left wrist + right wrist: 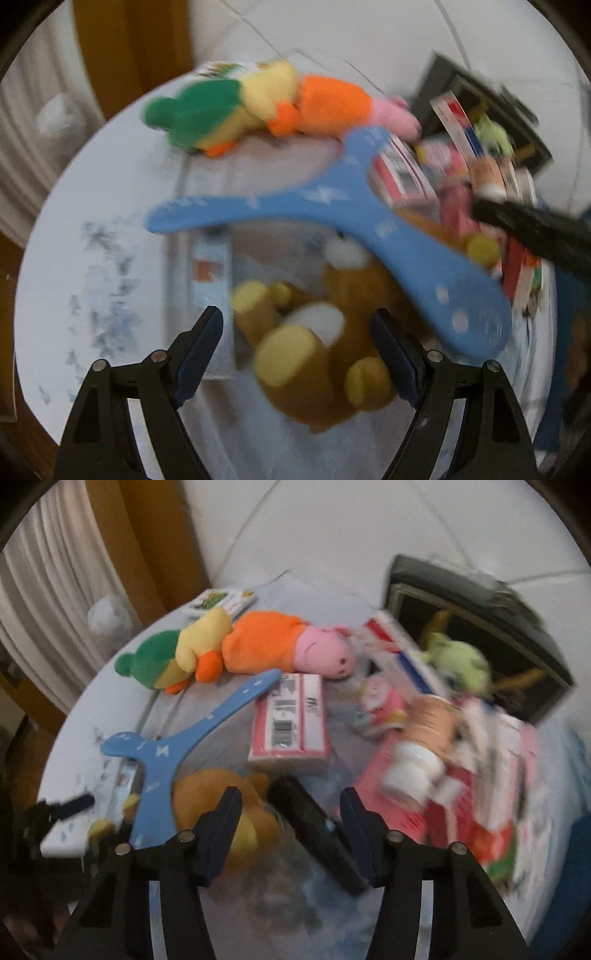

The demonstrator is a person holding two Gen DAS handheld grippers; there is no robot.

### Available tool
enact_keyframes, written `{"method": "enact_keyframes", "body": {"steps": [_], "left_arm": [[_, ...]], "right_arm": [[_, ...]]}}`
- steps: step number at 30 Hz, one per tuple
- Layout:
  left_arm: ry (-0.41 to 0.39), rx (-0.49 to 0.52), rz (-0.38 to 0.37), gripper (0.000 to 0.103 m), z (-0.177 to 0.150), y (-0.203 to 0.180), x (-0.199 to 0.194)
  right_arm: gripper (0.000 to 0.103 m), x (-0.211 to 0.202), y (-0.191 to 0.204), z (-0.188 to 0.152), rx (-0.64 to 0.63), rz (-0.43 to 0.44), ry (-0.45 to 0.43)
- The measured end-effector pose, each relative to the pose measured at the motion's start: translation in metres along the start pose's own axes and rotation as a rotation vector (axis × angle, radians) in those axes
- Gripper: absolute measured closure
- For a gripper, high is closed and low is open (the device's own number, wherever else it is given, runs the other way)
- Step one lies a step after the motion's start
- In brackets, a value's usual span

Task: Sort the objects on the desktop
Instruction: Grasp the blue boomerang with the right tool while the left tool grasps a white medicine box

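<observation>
Left gripper released, jaws straddling brown plush bear on round white counter. Right gripper released around black bar-shaped object. Risk: blue 3-armed flat plastic boomerang overlapping bear gets dragged, toppling clutter.

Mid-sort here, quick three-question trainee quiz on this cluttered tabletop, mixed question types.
1. True or false: the blue boomerang lies partly over the brown plush bear.
2. Which plush lies at the far edge of the table? A) multicoloured caterpillar B) grey elephant C) white rabbit
3. Fill in: between the right gripper fingers sits a ____ bar-shaped object.

Key: 1 true; 2 A; 3 black.
</observation>
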State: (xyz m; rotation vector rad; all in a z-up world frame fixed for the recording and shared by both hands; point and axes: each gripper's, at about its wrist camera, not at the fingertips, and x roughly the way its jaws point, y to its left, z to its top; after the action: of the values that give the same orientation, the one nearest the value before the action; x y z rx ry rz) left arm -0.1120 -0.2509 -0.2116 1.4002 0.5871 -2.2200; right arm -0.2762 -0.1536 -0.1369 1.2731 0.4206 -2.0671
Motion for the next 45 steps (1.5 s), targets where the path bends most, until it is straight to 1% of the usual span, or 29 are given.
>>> {"method": "enact_keyframes", "body": {"steps": [2, 3, 4, 5, 7, 10, 12, 13, 14, 15, 16, 19, 21, 22, 24, 27, 29, 32, 35, 36, 37, 40, 42, 45], "left_arm": [[0.007, 0.028, -0.028, 0.02, -0.011, -0.005, 0.002], [0.009, 0.039, -0.023, 0.02, -0.017, -0.007, 0.002], [0.01, 0.042, -0.02, 0.019, -0.021, -0.007, 0.001], [0.02, 0.047, -0.025, 0.018, -0.026, -0.007, 0.0], [0.043, 0.072, -0.041, 0.018, -0.039, -0.01, -0.002], [0.08, 0.135, -0.041, 0.018, -0.063, -0.016, -0.002], [0.108, 0.143, -0.046, 0.018, -0.08, -0.016, 0.001], [0.116, 0.139, -0.05, 0.018, -0.086, -0.015, 0.001], [0.12, 0.136, -0.05, 0.018, -0.092, -0.014, -0.001], [0.116, 0.139, -0.043, 0.018, -0.096, -0.014, -0.004], [0.108, 0.145, -0.031, 0.018, -0.1, -0.014, -0.009], [0.065, 0.151, -0.029, 0.018, -0.105, -0.009, -0.028], [0.037, 0.152, -0.029, 0.018, -0.108, -0.007, -0.039], [0.025, 0.15, -0.026, 0.018, -0.108, -0.006, -0.042], [0.011, 0.149, -0.019, 0.018, -0.105, -0.006, -0.044], [-0.002, 0.161, -0.012, 0.018, -0.101, -0.01, -0.032], [0.024, 0.154, -0.025, 0.018, -0.098, -0.013, -0.018], [0.047, 0.141, -0.041, 0.018, -0.097, -0.015, -0.009], [0.03, 0.145, -0.038, 0.018, -0.1, -0.013, -0.018], [0.025, 0.144, -0.039, 0.018, -0.1, -0.011, -0.021], [0.023, 0.132, -0.034, 0.018, -0.1, -0.009, -0.023], [0.019, 0.116, -0.035, 0.018, -0.1, -0.004, -0.029], [0.011, 0.118, -0.035, 0.018, -0.1, -0.004, -0.034], [-0.031, 0.126, -0.032, 0.018, -0.097, -0.012, -0.05]], "right_arm": [[0.048, 0.027, 0.006, 0.001, -0.028, 0.029, 0.064], [0.051, 0.038, 0.01, -0.004, -0.046, 0.043, 0.106], [0.051, 0.039, 0.012, -0.013, -0.066, 0.042, 0.113], [0.051, 0.034, 0.012, -0.018, -0.079, 0.041, 0.106], [0.055, 0.023, 0.012, -0.037, -0.092, 0.034, 0.129], [0.057, 0.008, 0.013, -0.08, -0.111, 0.01, 0.19], [0.057, 0.0, 0.012, -0.111, -0.088, 0.042, 0.22], [0.054, -0.004, 0.008, -0.128, -0.05, 0.074, 0.232], [0.05, -0.006, 0.006, -0.136, -0.026, 0.093, 0.238], [0.04, -0.009, 0.003, -0.144, 0.0, 0.1, 0.238], [0.032, -0.013, 0.0, -0.152, 0.024, 0.091, 0.229], [0.031, -0.035, -0.011, -0.166, 0.107, 0.083, 0.187], [0.031, -0.052, -0.014, -0.167, 0.135, 0.087, 0.147], [0.031, -0.062, -0.013, -0.166, 0.137, 0.09, 0.118], [0.031, -0.071, -0.006, -0.157, 0.125, 0.088, 0.09], [0.034, -0.081, 0.008, -0.145, 0.106, 0.099, 0.049], [0.034, -0.085, 0.021, -0.133, 0.082, 0.106, 0.025], [0.034, -0.071, 0.041, -0.12, 0.049, 0.112, 0.026], [0.034, -0.048, 0.052, -0.115, 0.034, 0.117, 0.076], [0.043, -0.042, 0.054, -0.115, 0.032, 0.126, 0.092], [0.064, -0.033, 0.058, -0.117, 0.023, 0.131, 0.113], [0.065, -0.027, 0.059, -0.124, 0.034, 0.148, 0.118], [0.065, -0.032, 0.055, -0.126, 0.038, 0.151, 0.1], [0.065, -0.049, 0.05, -0.131, 0.028, 0.132, 0.061]]}}
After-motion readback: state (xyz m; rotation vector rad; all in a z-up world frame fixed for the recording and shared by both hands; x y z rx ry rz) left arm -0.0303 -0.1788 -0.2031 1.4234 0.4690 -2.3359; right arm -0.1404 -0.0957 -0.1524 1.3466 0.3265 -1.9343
